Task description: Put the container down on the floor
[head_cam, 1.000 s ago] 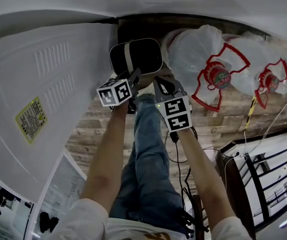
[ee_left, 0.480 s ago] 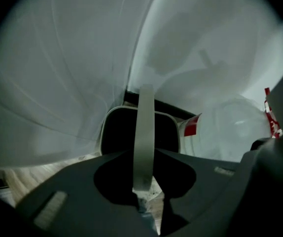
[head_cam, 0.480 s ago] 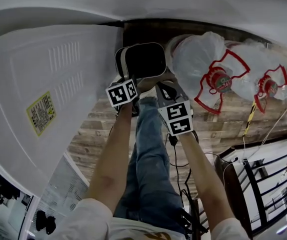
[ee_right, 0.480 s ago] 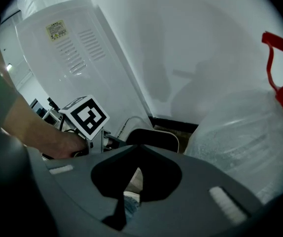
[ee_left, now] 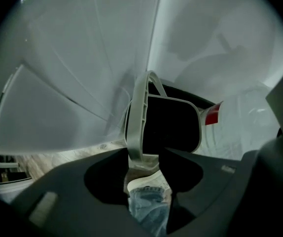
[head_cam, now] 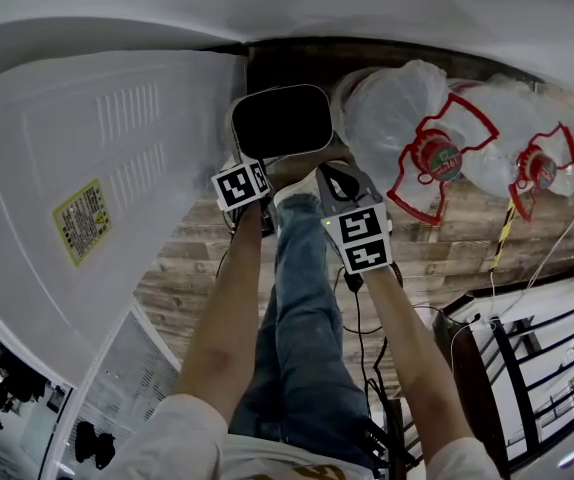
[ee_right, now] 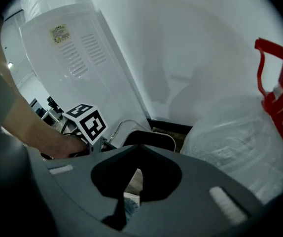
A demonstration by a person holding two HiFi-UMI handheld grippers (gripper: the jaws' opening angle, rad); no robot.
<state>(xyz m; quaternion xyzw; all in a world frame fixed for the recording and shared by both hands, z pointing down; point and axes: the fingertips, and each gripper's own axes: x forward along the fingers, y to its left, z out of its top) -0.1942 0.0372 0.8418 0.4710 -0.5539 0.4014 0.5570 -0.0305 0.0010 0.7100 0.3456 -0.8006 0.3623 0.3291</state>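
Note:
The container (head_cam: 282, 123) is a white bin with a dark inside and a pale bail handle (ee_left: 135, 122). It sits low by the white wall, above my shoe; I cannot tell whether it touches the floor. My left gripper (head_cam: 257, 168) is at its near left rim. In the left gripper view the handle runs down between the jaws of the left gripper (ee_left: 144, 154), which are shut on it. My right gripper (head_cam: 327, 180) hovers just right of the container's near edge. Its jaw tips meet in the right gripper view (ee_right: 134, 149), with nothing held, and the container (ee_right: 149, 138) lies just beyond.
A white appliance (head_cam: 87, 168) with a yellow label stands close on the left. Big bagged water jugs (head_cam: 397, 118) with red handles (head_cam: 437, 153) crowd the right. My leg and shoe (head_cam: 297, 183) are under the grippers. A black rack (head_cam: 527, 358) and cables lie at lower right on the wood floor.
The container has tipped so that its dark opening now faces me fully, and its handle has swung to the left edge. Both grippers shifted slightly right and down.

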